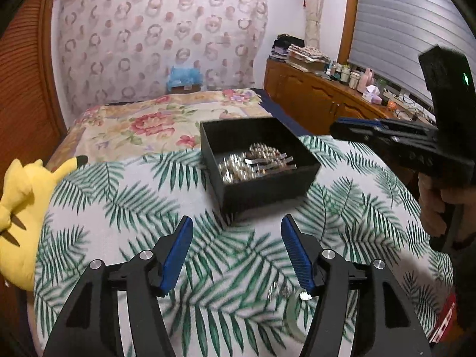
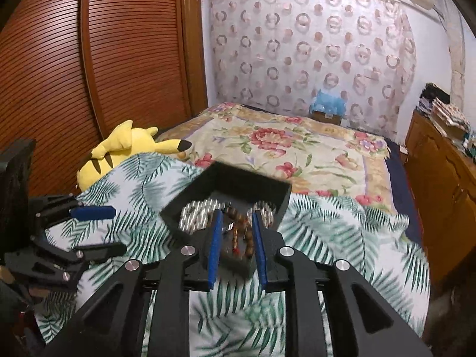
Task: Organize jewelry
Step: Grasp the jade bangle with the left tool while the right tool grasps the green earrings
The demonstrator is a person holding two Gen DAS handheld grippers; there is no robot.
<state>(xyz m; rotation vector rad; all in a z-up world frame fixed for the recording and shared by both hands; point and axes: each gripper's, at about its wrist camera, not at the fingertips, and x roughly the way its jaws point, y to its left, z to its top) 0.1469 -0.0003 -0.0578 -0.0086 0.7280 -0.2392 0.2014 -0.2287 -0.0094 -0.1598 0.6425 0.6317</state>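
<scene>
Bedroom: black box [image 1: 258,160] of jewelry set on the leaf-print bedspread [image 1: 119,202] for sorting.
Left gripper [image 1: 237,244]: held apart, empty.
Right gripper [image 2: 237,232]: narrowed above the box; grasp cannot be told.

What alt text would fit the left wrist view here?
The open left hand-held gripper hovers over a palm-leaf cloth, facing an open black box of silvery jewelry. The right hand-held gripper enters from the right; a yellow plush toy lies left.
</scene>
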